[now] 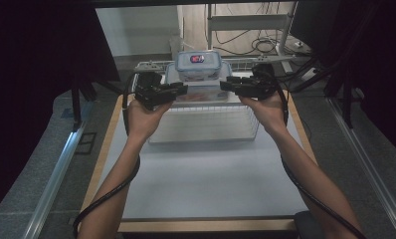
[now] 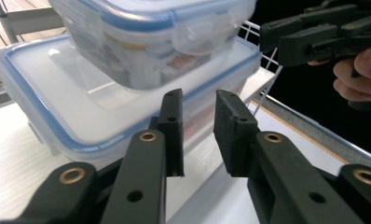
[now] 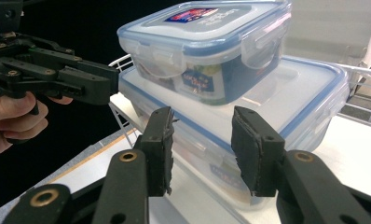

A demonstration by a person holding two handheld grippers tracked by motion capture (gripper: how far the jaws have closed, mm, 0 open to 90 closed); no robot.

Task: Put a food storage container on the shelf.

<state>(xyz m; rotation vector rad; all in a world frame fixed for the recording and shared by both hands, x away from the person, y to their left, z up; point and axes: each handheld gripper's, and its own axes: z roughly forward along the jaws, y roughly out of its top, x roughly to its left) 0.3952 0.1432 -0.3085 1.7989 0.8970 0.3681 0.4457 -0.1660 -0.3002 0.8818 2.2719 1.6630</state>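
The person's forearms reach over the counter [image 1: 206, 184], both the left claw [image 1: 178, 90] and right claw [image 1: 229, 84] open and empty beside the 2 stacked containers [image 1: 198, 74], so the approach seems underway; next, probably closing on the lower box [image 3: 286, 100].

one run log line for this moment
left gripper: open | right gripper: open | small container stacked on large container | wire basket

Right gripper [image 3: 200, 144] – jaws parted, empty | small container [image 3: 207, 51] at 12 o'clock – stacked on large container [image 3: 286, 107] | left gripper [image 3: 58, 77] at 9 o'clock, hand-held
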